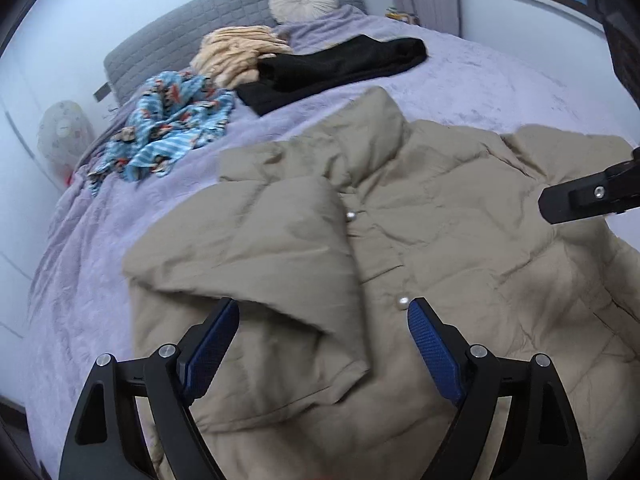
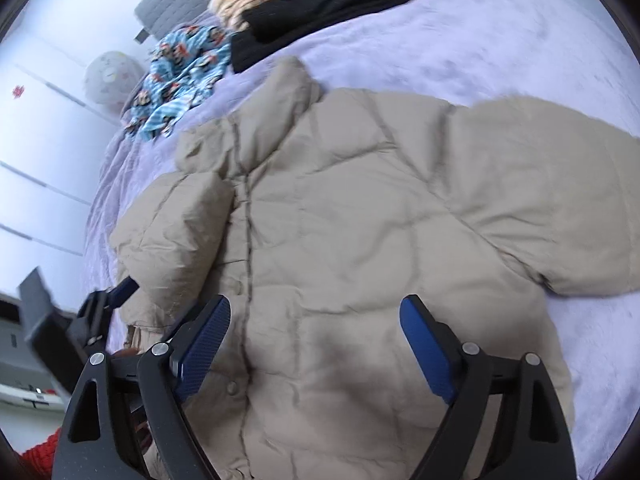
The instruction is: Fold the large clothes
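Jacket [image 2: 360, 216] lies lengthwise, collar apparently toward the headboard [image 1: 224, 20]; both grippers' jaws gape, empty.

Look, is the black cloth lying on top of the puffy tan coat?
No, the black cloth lies farther up the bed, apart from the tan coat.

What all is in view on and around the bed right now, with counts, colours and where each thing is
Puffer jacket: one, beige, spread on the near bed, one sleeve folded over its front.
Black garment: one, beyond the jacket.
Patterned cloth: one, blue, crumpled, far left.
Fleece blanket: one, peach, by the headboard.
Round cushion: one, cream, against the headboard.
Bedspread: lavender.
Headboard: grey, quilted.
Left gripper: open, above the jacket.
Right gripper: open, above the jacket.
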### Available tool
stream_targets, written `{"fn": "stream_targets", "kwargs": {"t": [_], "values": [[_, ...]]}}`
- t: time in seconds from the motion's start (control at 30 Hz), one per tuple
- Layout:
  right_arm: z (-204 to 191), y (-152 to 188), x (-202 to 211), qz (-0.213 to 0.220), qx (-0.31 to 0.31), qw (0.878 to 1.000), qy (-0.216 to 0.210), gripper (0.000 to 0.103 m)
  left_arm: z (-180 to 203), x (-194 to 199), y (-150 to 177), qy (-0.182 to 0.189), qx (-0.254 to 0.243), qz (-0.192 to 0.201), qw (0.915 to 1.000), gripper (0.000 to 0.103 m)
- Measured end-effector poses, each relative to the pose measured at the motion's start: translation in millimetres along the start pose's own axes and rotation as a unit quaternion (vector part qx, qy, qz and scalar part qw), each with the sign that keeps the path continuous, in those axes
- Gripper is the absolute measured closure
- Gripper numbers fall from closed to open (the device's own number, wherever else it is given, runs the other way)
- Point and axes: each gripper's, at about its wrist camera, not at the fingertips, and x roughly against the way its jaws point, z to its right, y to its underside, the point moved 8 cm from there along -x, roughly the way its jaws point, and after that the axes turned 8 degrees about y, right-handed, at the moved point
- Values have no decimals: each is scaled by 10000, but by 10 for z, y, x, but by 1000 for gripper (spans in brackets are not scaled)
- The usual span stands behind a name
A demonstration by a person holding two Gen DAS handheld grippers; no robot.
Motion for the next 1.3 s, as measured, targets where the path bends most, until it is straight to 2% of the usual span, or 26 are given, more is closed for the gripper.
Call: {"fn": "stream_targets", "kwargs": {"t": [0.07,0.13,0.23,0.33,0.4,0.43,0.5,0.57,0.63,0.7,0.8,0.83,0.87,0.93,1.0,1.07,1.13,1.2,1.27,1.3], "values": [[-277,-38,6,95,326,9994,-25,14,-388,166,131,-368,413,46,9985,16],[-698,-73,20,299,845,9960,18,14,-812,220,338,-781,810,-117,9936,16],[-1264,-17,-20,547,1728,9831,243,14,-1235,111,766,-1058,1190,-702,9848,16],[-1777,57,-251,708,2584,9608,713,14,-1242,-67,1003,-1136,914,-1047,9837,16],[-2012,95,-482,695,3000,9465,964,14,-1206,-156,983,-1232,734,-964,9850,16],[-2120,101,-624,654,3155,9408,1052,14,-1244,-183,919,-1337,819,-805,9843,16],[-2231,85,-824,590,3290,9355,1146,14,-1424,-196,846,-1508,1294,-570,9784,16],[-2198,-72,-923,675,3135,9383,1293,14,-1648,-179,921,-1771,1794,-529,9663,16],[-1991,-287,-820,948,2702,9461,1514,14,-1843,-180,1057,-1781,2166,-603,9580,16],[-1532,-485,-667,1099,1811,9641,1604,14,-1921,-166,1163,-1600,2289,-672,9579,16],[-689,-465,-621,709,417,9875,1344,14,-1763,-22,1181,-1038,2027,-747,9709,16],[-459,-395,-639,521,56,9915,1195,14,-1678,56,1160,-734,1952,-743,9752,16],[-311,-320,-672,369,-166,9933,1083,14,-1593,161,1117,-274,1944,-678,9782,16],[-67,-158,-698,125,-585,9962,632,14,-1513,383,996,435,2144,-464,9747,16],[7,-85,-652,124,-749,9968,253,15,-1632,501,793,911,2483,-214,9641,16],[-7,-54,-606,148,-777,9968,72,15,-1879,430,598,1215,2965,-45,9473,16],[-26,-54,-611,107,-931,9955,-169,14,-2151,150,471,1467,3400,-31,9289,16],[-53,-51,-628,53,-1226,9916,-417,14,-2315,-220,449,1621,3707,-231,9142,16],[-69,-52,-649,37,-1452,9877,-588,15,-2307,-610,470,2038,3946,-576,8941,18],[-66,-50,-651,43,-1541,9859,-651,15,-2240,-752,481,2244,4009,-739,8851,37]]}}
